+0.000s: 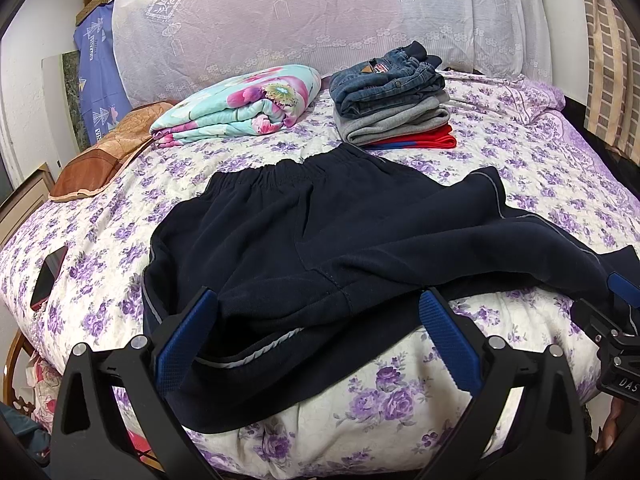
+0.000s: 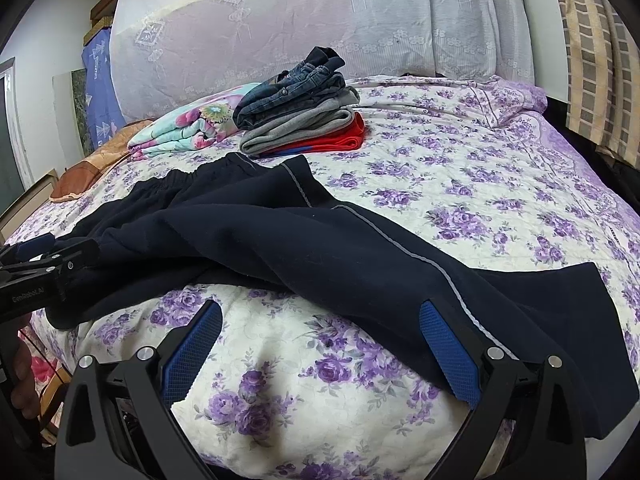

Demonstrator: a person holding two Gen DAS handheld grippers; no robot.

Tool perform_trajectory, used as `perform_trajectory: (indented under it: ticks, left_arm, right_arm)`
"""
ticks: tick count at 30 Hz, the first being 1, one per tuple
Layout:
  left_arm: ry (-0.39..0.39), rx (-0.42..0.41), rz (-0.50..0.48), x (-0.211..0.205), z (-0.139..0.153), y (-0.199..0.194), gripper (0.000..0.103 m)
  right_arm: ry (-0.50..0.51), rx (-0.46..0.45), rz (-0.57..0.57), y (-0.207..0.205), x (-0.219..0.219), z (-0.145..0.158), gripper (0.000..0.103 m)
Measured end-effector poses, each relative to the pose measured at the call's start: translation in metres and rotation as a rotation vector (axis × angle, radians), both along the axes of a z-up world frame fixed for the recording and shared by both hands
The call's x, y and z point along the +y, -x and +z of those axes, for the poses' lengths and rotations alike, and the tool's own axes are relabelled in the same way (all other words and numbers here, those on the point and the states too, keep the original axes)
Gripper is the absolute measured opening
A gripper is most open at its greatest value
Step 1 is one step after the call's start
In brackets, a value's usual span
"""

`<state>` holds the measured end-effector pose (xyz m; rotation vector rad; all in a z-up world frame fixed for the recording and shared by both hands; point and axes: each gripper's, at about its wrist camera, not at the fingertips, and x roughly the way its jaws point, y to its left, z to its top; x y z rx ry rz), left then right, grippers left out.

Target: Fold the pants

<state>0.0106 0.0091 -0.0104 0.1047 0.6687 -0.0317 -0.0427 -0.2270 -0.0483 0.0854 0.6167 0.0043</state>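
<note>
Both sets of fingers stand spread wide, grasping nothing. Starting at the left, a phone (image 1: 48, 278) lies on the bed (image 1: 360, 412), well apart from the work. Next comes the left gripper (image 1: 318, 306), its jaws straddling the near edge of the pants (image 1: 320, 236) where the left leg bunches over the mattress edge; the left pad (image 1: 188, 332) lies just against the piped hem, though contact is hard to confirm. The dark pants lie across the middle of the bed, waistband away from the person, legs running toward the near edge and off to the right. Behind them sit a folded blanket (image 1: 240, 104) and, right of it, a stack (image 1: 394, 100) of folded clothes. Farther right, the right gripper (image 2: 320, 322) hovers over bare quilt, with only its right finger (image 2: 448, 352) overlapping the right leg beside the grey piping.

The step in hand looks like taking hold for the first fold. To do it well, each gripper should probably pinch one layer stack at a leg's outer edge, near the hems, lifting evenly so the legs meet piping to piping. The right gripper seems to need a shift rightward, so fabric sits fully between its fingers.
</note>
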Motion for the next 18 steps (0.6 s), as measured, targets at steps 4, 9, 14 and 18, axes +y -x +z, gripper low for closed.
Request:
perform_trajectory:
  ticks: [4, 9, 14, 18]
  left_arm:
    - [-0.001, 0.001, 0.0, -0.0006, 0.0004, 0.0004, 0.098]
    - [-0.001, 0.0, 0.0, -0.0006, 0.0001, 0.0, 0.098]
    - [-0.001, 0.001, 0.0, -0.0009, 0.0004, 0.0001, 0.098]
    - [-0.001, 0.001, 0.0, -0.0002, -0.0002, -0.001, 0.098]
  right_arm:
    - [-0.001, 0.002, 0.0, -0.0003, 0.0002, 0.0001, 0.1]
    - [0.002, 0.005, 0.001, 0.0005, -0.0003, -0.0018, 0.1]
    - [0.002, 0.004, 0.001, 0.0008, -0.0002, -0.002, 0.1]
    - [0.002, 0.005, 0.001, 0.0004, 0.0001, -0.0019, 0.1]
